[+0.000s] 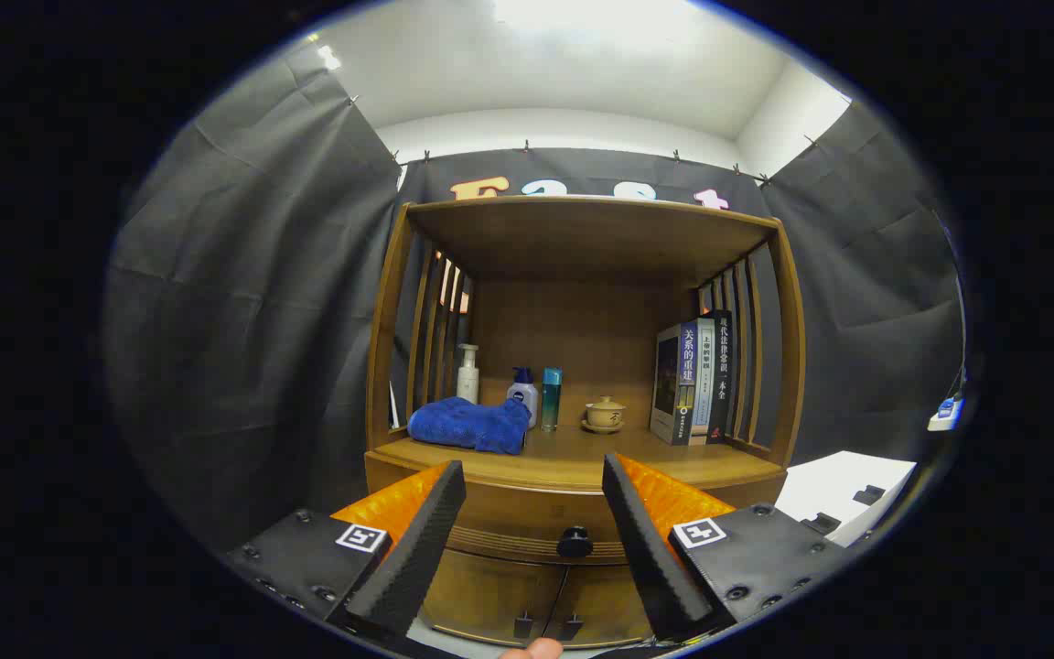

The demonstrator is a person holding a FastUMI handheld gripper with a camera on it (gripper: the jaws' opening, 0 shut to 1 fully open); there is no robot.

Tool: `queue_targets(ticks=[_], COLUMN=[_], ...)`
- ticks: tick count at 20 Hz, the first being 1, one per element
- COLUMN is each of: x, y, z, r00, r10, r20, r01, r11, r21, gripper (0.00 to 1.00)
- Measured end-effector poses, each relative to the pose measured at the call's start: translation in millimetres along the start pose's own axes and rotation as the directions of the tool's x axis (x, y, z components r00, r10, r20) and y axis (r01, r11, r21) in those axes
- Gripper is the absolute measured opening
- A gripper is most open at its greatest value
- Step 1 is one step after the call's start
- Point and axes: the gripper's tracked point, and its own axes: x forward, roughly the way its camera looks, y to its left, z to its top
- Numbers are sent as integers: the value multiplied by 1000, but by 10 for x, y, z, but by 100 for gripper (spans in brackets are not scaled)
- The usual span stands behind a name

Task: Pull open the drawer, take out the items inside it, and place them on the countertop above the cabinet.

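A wooden cabinet [582, 366] stands against the booth's dark cloth wall; its worktop [573, 458] carries a blue towel [472, 426], a pump bottle [467, 372], two smaller bottles, a lidded cup [604, 414] and some upright books [696, 380]; the gripper [534, 478] hangs before it with its jaws spread wide and holding nothing. The drawer [527, 526] sits just under the worktop, shut, its front running level from side to side; its round dark knob [574, 542] lies between the two fingers and a little beyond them, pointing straight out toward the gripper. Below it are two small doors with their own pulls. The knob looks hard, small and smooth, so the jaws could slip off; it is the natural place to take hold, pinched from both sides. The drawer seems stiff wood and should slide straight out along the knob's line; what lies inside is hidden.
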Motion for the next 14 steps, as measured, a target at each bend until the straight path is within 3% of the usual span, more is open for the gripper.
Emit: queue_targets(ticks=[14], x=[-6], y=[-1], z=[-11], r00=[1000], r10=[0], r20=[0], r01=[0], r11=[1000], r21=[1], gripper=[98])
